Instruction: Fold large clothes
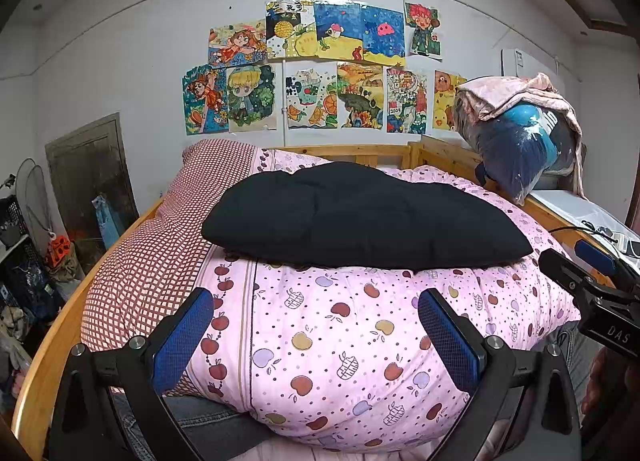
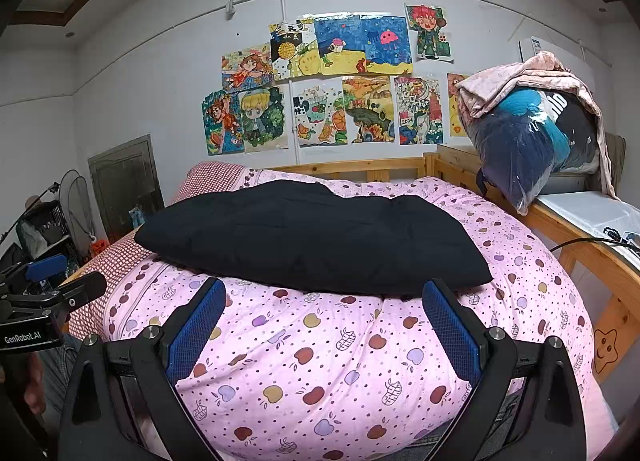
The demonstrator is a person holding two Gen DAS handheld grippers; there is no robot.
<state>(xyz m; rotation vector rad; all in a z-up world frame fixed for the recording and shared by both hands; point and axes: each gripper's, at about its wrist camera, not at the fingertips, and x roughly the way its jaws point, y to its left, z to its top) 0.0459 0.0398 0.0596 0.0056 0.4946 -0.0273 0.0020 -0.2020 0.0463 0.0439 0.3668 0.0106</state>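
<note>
- Left gripper (image 1: 316,327): jaws spread wide, nothing between them. Blue mesh-textured pads (image 1: 182,337) face each other over the quilt, short of the garment; the tool reads as released and hovering.
- Right gripper (image 2: 324,321): likewise spread and empty, fingertips just short of the garment's near hem. Held level with its partner, probably so both can meet the near edge together.
- Quilt (image 1: 340,341): a puffy pink cover printed with small apples and dots, bulging into a rounded mound. It serves as the work surface, soft and uneven.
- Garment (image 2: 312,241): black, thick, padded-looking, lying flat across the quilt's crown as a long, tidy, roughly lens-shaped slab with a straight near edge. It appears already folded at least once; a further fold may remain.
- Pillow (image 1: 160,237): red-and-white checked fabric, at the left of the quilt.
- Bed frame (image 2: 584,245): pale varnished wood, rails enclosing the bedding.
- Bundle (image 2: 536,141): clothes in clear plastic beneath a pink cloth, perched on the right rail.
- Drawings (image 1: 320,69): colourful sheets on the grey wall.
</note>
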